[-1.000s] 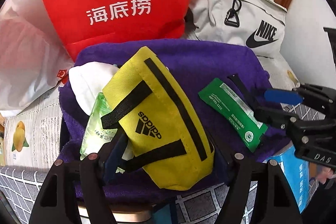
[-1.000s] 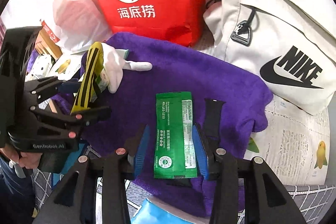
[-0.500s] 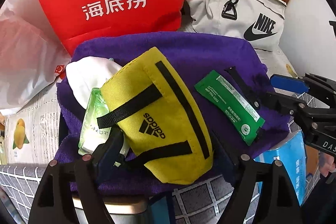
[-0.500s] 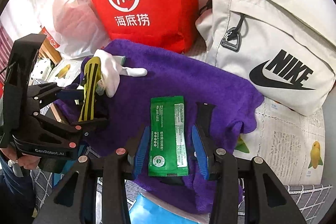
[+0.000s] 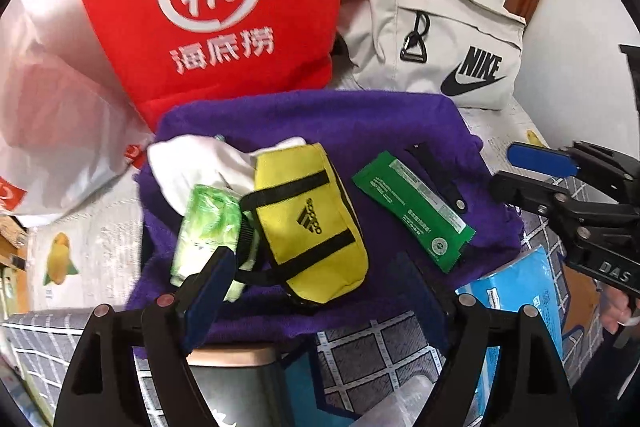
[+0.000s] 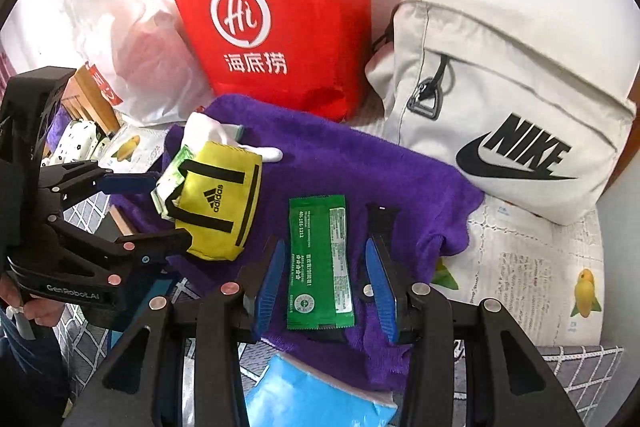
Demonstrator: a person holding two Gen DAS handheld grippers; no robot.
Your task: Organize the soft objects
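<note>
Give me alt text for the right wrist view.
The right tool hangs open over a green sachet on a purple towel. Left of it lies a yellow Adidas pouch; a red bag and white Nike bag stand behind.

Yellow pouch (image 5: pixel 312 223) is showing black stripes on a purple towel (image 5: pixel 320 115). Green sachet (image 6: pixel 320 263) is lying alongside; red bag (image 5: pixel 216 7) is bearing white lettering.

Left black two-finger gripper (image 5: pixel 320 291): jaws spread wide, angled downward.
Right black two-finger gripper (image 6: pixel 326 287): jaws parted, gripping nothing.
</note>
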